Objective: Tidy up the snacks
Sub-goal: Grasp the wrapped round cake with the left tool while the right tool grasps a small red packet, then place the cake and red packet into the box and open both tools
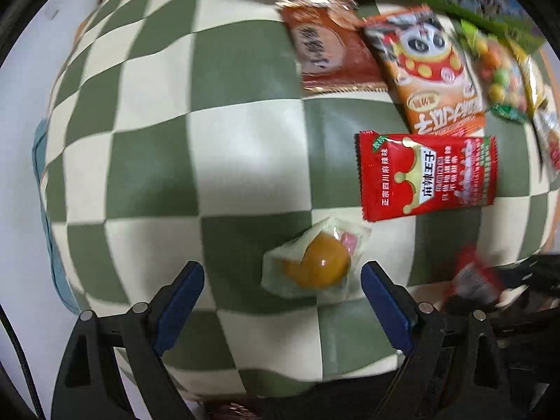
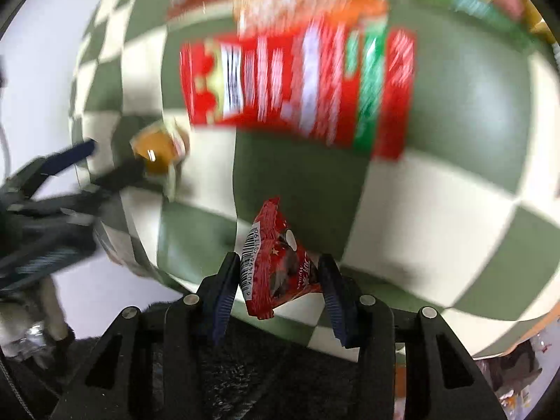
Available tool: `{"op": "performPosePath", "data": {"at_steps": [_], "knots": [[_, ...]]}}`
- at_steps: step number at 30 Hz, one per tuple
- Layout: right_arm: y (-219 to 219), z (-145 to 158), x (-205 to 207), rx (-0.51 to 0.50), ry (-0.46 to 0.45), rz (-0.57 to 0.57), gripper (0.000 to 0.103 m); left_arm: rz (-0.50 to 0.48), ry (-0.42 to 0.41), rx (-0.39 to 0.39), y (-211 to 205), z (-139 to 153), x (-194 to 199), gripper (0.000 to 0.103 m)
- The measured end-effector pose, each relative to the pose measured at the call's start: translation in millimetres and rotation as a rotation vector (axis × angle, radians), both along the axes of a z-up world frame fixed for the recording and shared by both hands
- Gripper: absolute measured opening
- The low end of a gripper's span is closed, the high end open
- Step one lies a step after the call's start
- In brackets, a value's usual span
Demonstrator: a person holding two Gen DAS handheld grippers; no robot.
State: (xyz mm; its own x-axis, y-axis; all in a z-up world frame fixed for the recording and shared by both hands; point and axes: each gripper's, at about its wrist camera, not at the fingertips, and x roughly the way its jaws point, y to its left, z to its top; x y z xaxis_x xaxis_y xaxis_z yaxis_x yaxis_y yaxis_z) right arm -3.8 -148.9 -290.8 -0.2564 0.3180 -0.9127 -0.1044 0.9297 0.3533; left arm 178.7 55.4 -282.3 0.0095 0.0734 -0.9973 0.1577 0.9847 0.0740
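Green-and-cream checkered cloth (image 1: 217, 161) over the surface, white beyond its edge. Near the far side, overlapping: brown packet (image 1: 325, 49), orange panda packet (image 1: 430, 66), bag of coloured sweets (image 1: 500, 70). Just nearer, red spicy-strip packet (image 1: 427, 175), lying flat. Left tool (image 1: 283, 280) spread wide around a clear-wrapped orange jelly (image 1: 315, 262), not clamped. Right tool (image 2: 276, 280) clamped on a small red chocolate packet (image 2: 276, 262), raised above the cloth.

- checkered cloth (image 1: 217, 161): matt, soft-looking fabric, lightly rippled.
- red packet (image 1: 427, 175): glossy printed foil or plastic.
- jelly cup (image 1: 315, 262): clear, shiny plastic wrap.
- small red wrapper (image 2: 276, 262): crinkled, glossy film.
- right gripper (image 2: 278, 288): matt black plastic, ribbed blue pads (image 2: 224, 301).
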Motion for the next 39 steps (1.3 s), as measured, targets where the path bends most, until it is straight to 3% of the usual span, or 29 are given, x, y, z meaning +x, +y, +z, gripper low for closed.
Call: {"op": "performPosePath", "data": {"at_steps": [2,4,12,19,25,31,34,39], "knots": [[-6,10,6,-0.022,-0.047,-0.008,0.049,-0.043,0.029,-0.005,-10,-14,1,0.066],[-9,13,10,-0.025,-0.058,-0.024,0.049,-0.064,0.057,-0.008,-19,-24,2,0.057],[-25,15,25,-0.009,-0.069,-0.101,0.049,-0.029,0.037,-0.03,-12,-24,2,0.055],[-48,74,47,0.041,-0.191,-0.127,0.049,0.042,-0.015,-0.168,5,36,5,0.055],[-62,145,76,0.079,-0.351,-0.156,0.049,0.044,-0.159,-0.306,-20,122,34,0.055],[-81,210,124,0.084,-0.508,-0.209,0.049,0.038,-0.308,-0.356,-46,194,91,0.055],[-79,223,146,0.064,-0.555,-0.245,0.049,0.046,-0.348,-0.342,-49,204,131,0.056],[-91,225,194,0.078,-0.538,-0.28,0.049,0.074,-0.306,-0.304,-49,196,190,0.056]]}}
